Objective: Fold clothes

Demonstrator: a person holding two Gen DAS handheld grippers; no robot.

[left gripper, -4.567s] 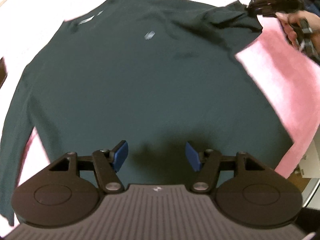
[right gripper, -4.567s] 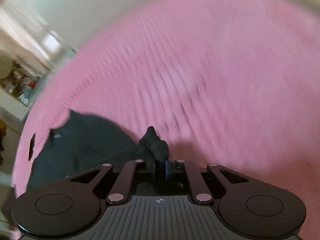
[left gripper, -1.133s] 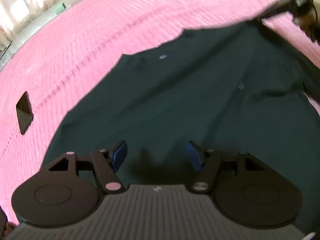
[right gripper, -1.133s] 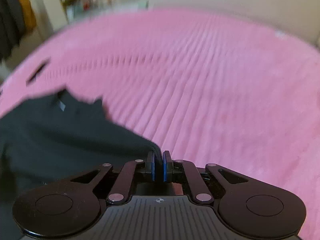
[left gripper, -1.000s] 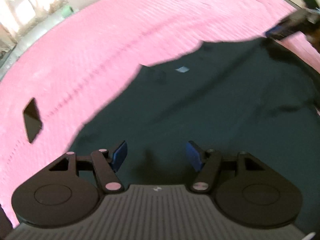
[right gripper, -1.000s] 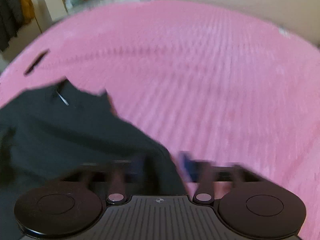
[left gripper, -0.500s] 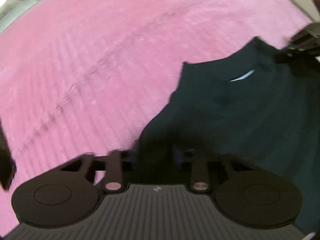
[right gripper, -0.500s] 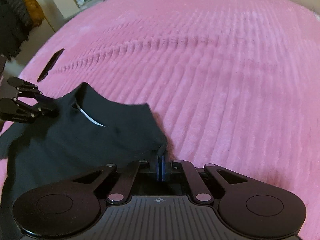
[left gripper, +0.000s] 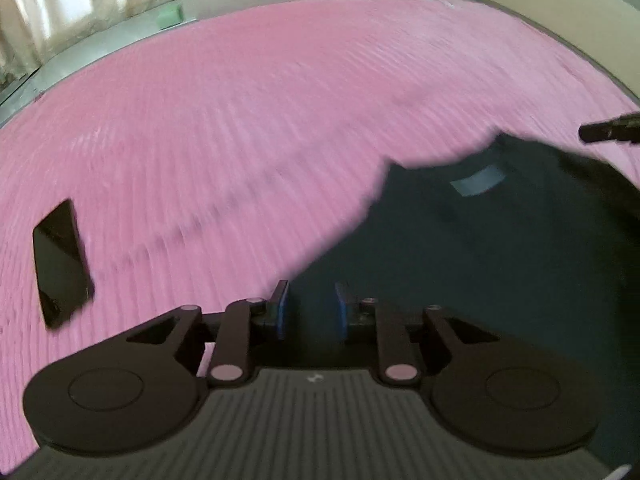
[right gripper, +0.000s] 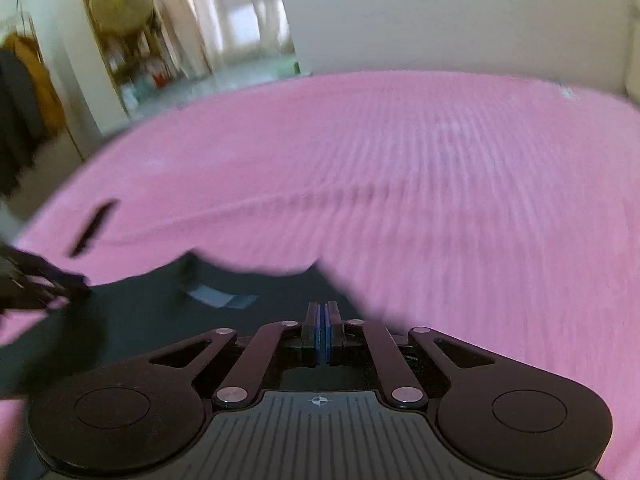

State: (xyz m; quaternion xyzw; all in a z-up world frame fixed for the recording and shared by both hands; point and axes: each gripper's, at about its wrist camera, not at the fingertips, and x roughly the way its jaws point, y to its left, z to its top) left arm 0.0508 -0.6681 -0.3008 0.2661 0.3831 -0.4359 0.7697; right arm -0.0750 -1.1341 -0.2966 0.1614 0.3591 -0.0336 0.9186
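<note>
1. Dark green long-sleeved top point(left gripper: 500, 248) lies on the pink ribbed bed cover point(left gripper: 280, 100), collar end away from the cameras; pale neck label point(left gripper: 478, 179) shows just inside the collar.
2. Left gripper point(left gripper: 309, 312): jaws part-way apart, a clear gap between the blue pads. They sit over the garment's left shoulder edge. Cloth lies between or just under them, but no pinch is visible.
3. Right gripper point(right gripper: 322, 330): jaws pressed fully together. Dark fabric lies directly at the tips on the right shoulder side; it looks nipped there, though the pads hide the contact itself.
4. Each gripper shows at the edge of the other's view, so the two flank the collar.
5. Black phone point(left gripper: 60, 264) lies on the cover well apart to the left, clear of the work.
6. Progress, as judged: early. The visible part of the top looks single-layer, with no finished fold in sight. Sleeves and hem are out of view. Left to do: secure the left shoulder, then fold sides and length.
</note>
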